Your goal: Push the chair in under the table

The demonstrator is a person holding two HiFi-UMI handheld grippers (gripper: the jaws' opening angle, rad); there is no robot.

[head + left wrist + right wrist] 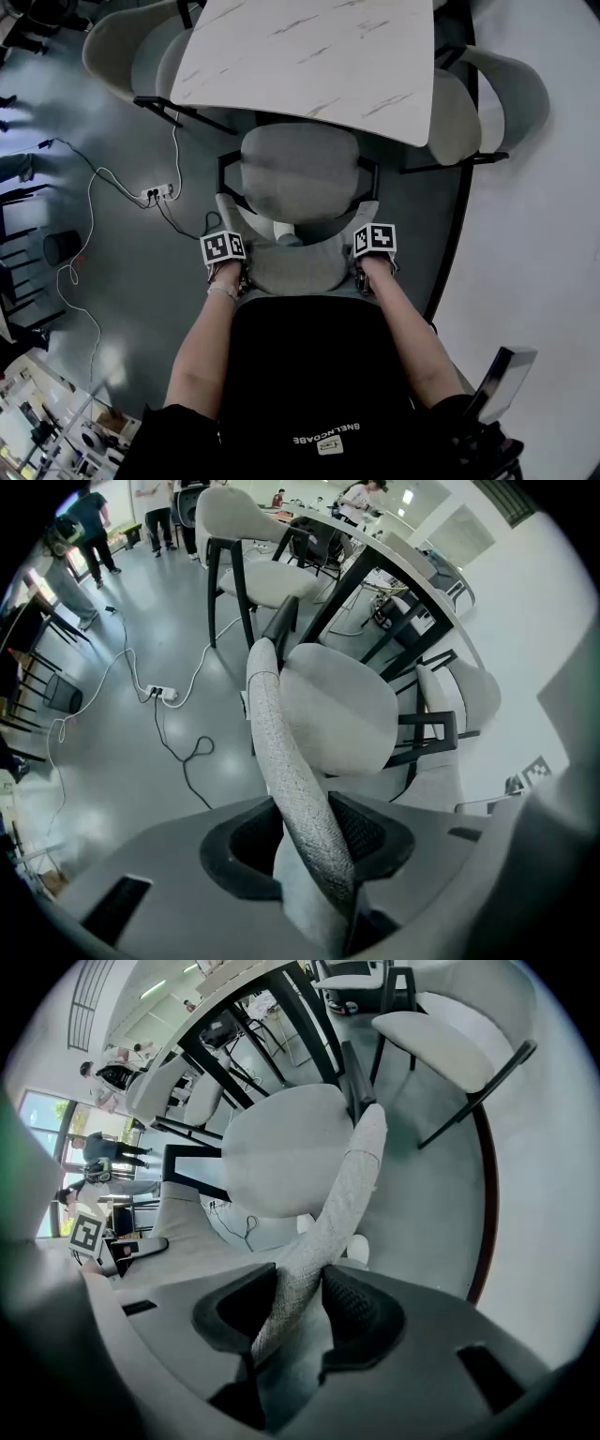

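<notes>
Black shirt (319, 375) fills the bottom of the head view, with my forearms coming out on either side of it. Left tool (230, 278) and right tool (367, 275) both point steeply down, one at each end of the backrest (295, 262) of the chair (300, 173).

Left gripper view: the tool is clamped on the backrest's top rim. The grey fabric edge runs straight through between the pads and both pads are on it. Right gripper view: same story, with the rim pinched between the pads on the opposite end. Neither tool is carrying anything else.

Chair position: it faces the bench (309, 56) square-on, backrest toward me. The front edge of the seat sits at the bench's near edge, just tucked under it. Most of the seat and the whole backrest are out in the open. The black frame shows on both sides of the seat.

Bench top is pale with faint marbling, on black legs. Another grey chair (131, 56) is at its left corner, and a third one (492, 94) is at the right side, both partly under.

Floor (122, 272) is grey. A power strip (157, 193) with a white cable (89, 216) lies left of my chair, well apart from it. People (89, 527) are standing far back in the left gripper view.
</notes>
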